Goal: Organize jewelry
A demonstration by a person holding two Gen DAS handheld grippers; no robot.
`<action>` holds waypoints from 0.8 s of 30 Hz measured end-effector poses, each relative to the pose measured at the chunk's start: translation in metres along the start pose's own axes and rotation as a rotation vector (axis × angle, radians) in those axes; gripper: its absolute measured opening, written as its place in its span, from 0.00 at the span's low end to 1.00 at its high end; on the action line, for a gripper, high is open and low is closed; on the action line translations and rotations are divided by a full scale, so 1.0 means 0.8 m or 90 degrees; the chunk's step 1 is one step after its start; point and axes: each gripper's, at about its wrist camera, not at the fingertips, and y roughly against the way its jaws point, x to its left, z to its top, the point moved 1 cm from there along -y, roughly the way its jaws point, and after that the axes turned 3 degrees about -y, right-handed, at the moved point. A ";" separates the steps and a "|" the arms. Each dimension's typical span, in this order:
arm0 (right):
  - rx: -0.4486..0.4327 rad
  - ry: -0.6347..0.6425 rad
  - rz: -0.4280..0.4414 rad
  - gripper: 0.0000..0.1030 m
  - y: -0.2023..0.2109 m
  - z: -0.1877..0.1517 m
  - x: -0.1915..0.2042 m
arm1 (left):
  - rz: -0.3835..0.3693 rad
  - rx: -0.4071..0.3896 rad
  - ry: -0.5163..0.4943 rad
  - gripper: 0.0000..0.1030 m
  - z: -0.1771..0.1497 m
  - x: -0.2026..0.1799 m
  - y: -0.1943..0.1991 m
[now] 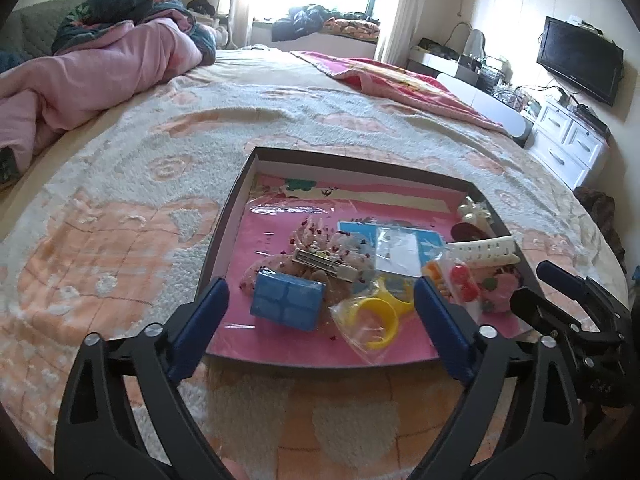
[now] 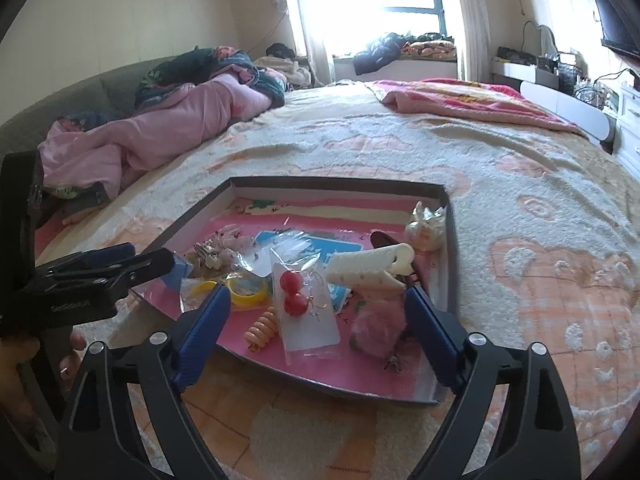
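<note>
The left gripper [image 1: 322, 308] has its jaws spread wide, holding nothing; its blue fingertips [image 1: 210, 300] hang over the near edge of the tray [image 1: 224, 216], one by the near left corner, the other above the pink floor near the red-bead packet [image 1: 460, 280]. The right gripper [image 2: 318, 312] is likewise wide apart and empty, its fingertips [image 2: 218, 306] hovering just above the tray's near rim, either side of the red-bead packet [image 2: 304, 300].

The tray, a shallow dark-walled box lid lined in pink, sits flat on the bed [image 1: 120, 200] with its long sides running away from the cameras. Inside, the jewelry lies loose in the near half. A blue box [image 1: 286, 300] sits tilted at the near left, beside a yellow ring in a clear bag [image 1: 374, 316]. In the right wrist view the red-bead packet lies with its long axis pointing away and slightly left; an orange spiral hair tie [image 2: 264, 328] lies just left of it and a pink pom-pom [image 2: 376, 328] to the right. A cream hair clip [image 2: 370, 268] lies crosswise behind them, its long axis left to right, and a pearly bow [image 2: 426, 226] sits in the far right corner.

Both grippers point forward and down at the tray, side by side. In the right wrist view the left gripper [image 2: 168, 262] reaches in from the left edge, the person's left hand [image 2: 24, 364] below it.
</note>
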 end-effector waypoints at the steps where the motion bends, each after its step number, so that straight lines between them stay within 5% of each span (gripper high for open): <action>1: -0.004 0.001 -0.003 0.87 0.004 0.000 0.000 | -0.001 -0.003 -0.001 0.88 -0.001 -0.001 0.003; 24: -0.032 -0.006 -0.017 0.94 0.071 -0.030 0.009 | 0.021 -0.050 -0.004 0.89 -0.030 -0.011 0.078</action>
